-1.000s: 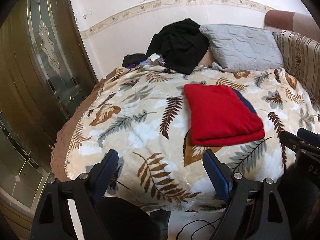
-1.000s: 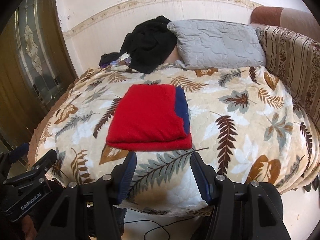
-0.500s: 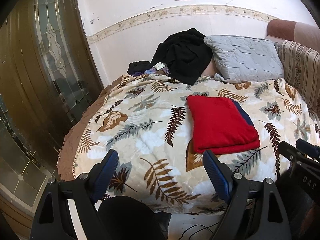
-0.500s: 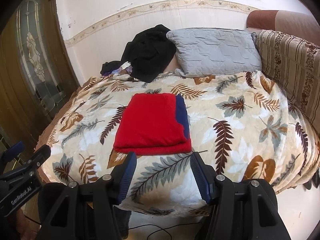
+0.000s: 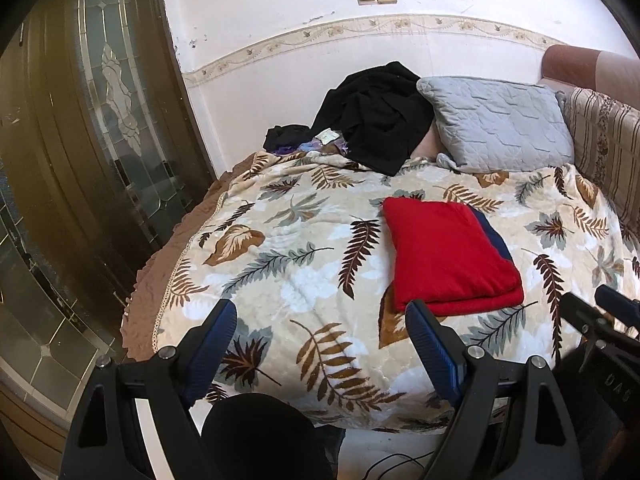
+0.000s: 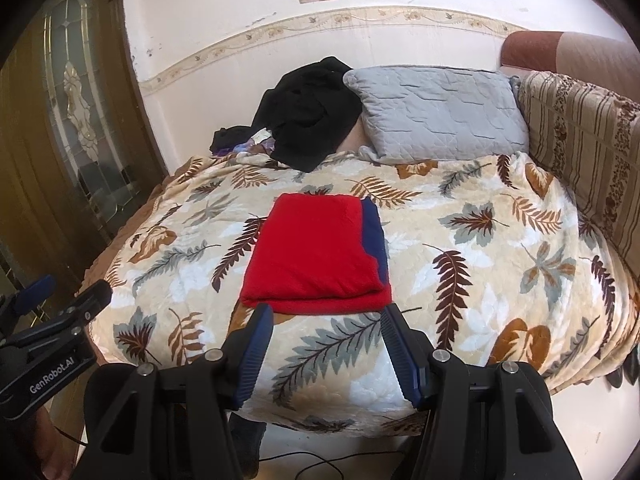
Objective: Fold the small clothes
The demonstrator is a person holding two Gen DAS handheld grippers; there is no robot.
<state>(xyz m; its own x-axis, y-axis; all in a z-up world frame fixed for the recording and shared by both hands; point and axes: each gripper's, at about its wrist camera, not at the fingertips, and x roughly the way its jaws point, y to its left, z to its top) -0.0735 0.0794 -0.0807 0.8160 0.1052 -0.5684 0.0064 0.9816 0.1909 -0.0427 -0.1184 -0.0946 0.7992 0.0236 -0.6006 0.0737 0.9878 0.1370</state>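
Where lettered "GenRobot.AI", left gripper (image 6: 60, 300) gaping, right gripper (image 6: 326, 322) likewise, red garment (image 6: 316, 256) untouched.

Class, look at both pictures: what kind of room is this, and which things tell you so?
Most likely a bedroom in a home: a bed covered by a leaf-print blanket, a grey pillow against the wall, and a folded red garment lying on the blanket.

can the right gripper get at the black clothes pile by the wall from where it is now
Probably not without moving in. The right gripper, open and empty, hangs off the near edge of the bed, and the black clothes pile lies at the far side, beyond the folded red garment. Nothing blocks the way above.
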